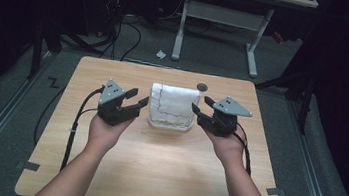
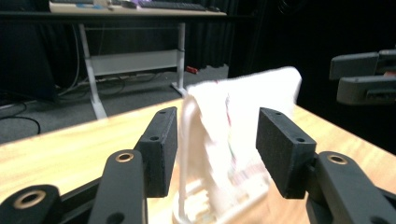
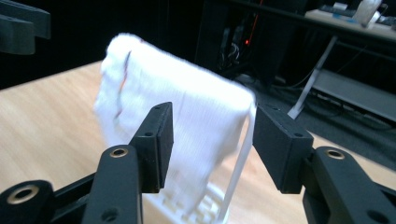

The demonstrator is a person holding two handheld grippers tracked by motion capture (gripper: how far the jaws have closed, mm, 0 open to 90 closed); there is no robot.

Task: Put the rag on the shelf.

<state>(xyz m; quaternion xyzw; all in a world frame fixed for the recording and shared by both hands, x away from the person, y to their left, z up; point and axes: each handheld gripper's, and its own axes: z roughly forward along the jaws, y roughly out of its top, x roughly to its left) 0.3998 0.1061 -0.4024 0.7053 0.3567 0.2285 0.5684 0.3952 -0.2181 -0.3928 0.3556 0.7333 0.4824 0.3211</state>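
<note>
Left gripper (image 1: 137, 99) spread beside white towel (image 1: 173, 100); right gripper (image 1: 202, 106) likewise spread.

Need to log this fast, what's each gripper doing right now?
Left gripper: open, holding nothing, beside the white cloth.
Right gripper: open, holding nothing.

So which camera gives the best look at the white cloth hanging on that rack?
The high view: the whole white cloth shows sharply, draped over the white rack. The left gripper view catches its blurred end edge; the right gripper view shows one broad face, also blurred.
</note>
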